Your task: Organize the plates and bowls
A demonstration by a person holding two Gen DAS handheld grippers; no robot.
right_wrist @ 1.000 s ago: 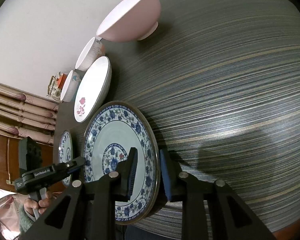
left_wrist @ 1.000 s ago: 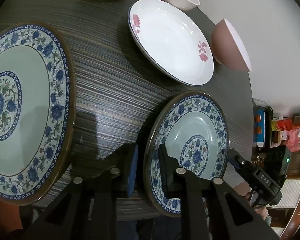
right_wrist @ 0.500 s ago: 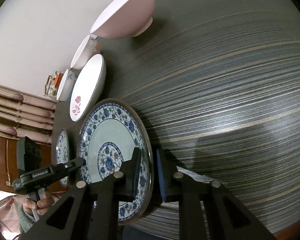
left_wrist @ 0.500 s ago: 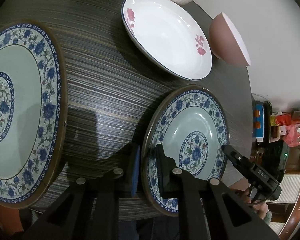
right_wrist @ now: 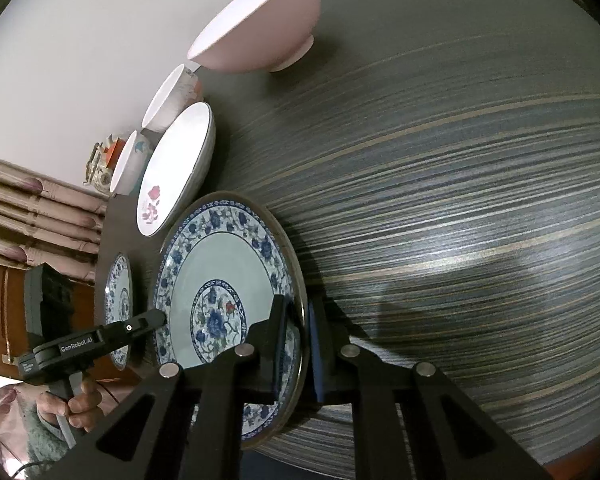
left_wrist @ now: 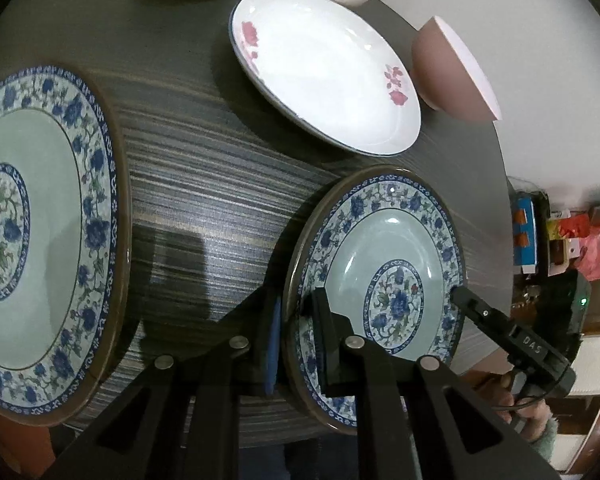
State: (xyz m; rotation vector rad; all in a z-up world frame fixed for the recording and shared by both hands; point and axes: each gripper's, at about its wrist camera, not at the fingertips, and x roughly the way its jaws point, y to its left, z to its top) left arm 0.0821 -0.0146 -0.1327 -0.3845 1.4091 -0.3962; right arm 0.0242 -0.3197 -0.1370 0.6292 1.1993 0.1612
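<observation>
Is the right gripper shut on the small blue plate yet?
Shut: the right gripper fingers sandwich the small blue plate rim, having just closed.

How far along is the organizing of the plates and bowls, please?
Nothing looks stacked yet. In hand: the left gripper and right gripper are both shut on opposite rims of the smaller blue-and-white floral plate. Left: the larger blue-and-white floral plate, white rose-printed plate, and pink bowl sit apart.

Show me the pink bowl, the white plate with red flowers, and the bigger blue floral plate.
pink bowl (right_wrist: 260, 20): right wrist view, outer wall.
white plate with red flowers (left_wrist: 324, 68): left wrist view, plain centre.
bigger blue floral plate (left_wrist: 32, 216): left wrist view, pale green well.
</observation>
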